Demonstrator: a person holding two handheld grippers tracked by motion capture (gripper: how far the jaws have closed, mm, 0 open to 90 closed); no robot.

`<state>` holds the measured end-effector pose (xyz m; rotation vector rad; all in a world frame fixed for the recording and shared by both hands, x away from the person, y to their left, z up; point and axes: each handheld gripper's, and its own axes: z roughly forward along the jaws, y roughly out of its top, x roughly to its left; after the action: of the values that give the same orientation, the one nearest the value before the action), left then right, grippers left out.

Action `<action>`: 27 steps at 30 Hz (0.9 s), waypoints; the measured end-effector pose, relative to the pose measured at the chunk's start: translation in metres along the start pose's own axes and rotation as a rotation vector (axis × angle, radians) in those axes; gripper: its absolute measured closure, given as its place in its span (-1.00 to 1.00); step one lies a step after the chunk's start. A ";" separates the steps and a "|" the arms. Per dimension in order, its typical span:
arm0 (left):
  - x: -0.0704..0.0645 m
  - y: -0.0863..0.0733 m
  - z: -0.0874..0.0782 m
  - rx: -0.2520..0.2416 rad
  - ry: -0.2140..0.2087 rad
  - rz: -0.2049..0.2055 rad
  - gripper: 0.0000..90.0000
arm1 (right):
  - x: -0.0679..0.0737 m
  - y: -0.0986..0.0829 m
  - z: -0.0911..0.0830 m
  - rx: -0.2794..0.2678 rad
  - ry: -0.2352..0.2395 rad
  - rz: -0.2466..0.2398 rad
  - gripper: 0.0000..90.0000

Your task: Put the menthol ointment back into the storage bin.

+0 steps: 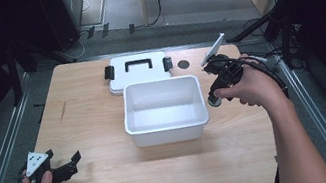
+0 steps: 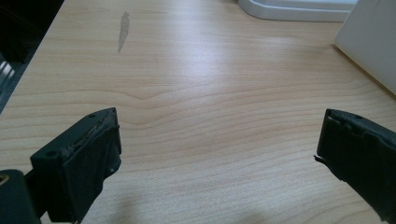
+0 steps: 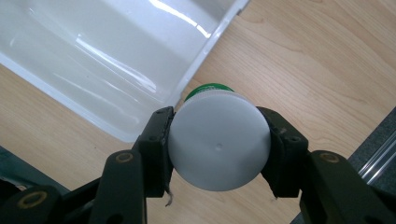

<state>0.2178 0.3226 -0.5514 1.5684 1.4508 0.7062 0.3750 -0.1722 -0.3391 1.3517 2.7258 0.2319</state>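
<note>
Bottle (image 3: 218,140) with white cap and green body, clamped between my right gripper's (image 3: 218,142) jaws at lower centre beside the open white plastic bin's (image 3: 212,60) corner, seemingly bound inside; my left gripper (image 2: 219,144) idles wide open.

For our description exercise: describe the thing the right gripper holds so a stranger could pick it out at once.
Start at the wooden table, then find the open white tub at its middle. Just off the tub's right rim, the right gripper clamps a small bottle, the only item with a round white cap and green below.
</note>
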 end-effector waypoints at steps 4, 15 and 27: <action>0.000 0.000 0.000 0.000 0.000 0.000 -0.99 | 0.006 0.007 -0.001 -0.004 0.000 -0.015 0.15; 0.000 0.000 0.000 0.001 0.000 0.000 -0.99 | 0.022 0.023 0.000 -0.018 0.015 -0.066 0.15; 0.000 0.000 0.000 0.002 -0.001 -0.001 -0.99 | 0.037 0.036 0.009 -0.062 0.024 -0.165 0.14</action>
<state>0.2180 0.3225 -0.5514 1.5690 1.4524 0.7033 0.3822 -0.1207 -0.3426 1.1092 2.8052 0.3190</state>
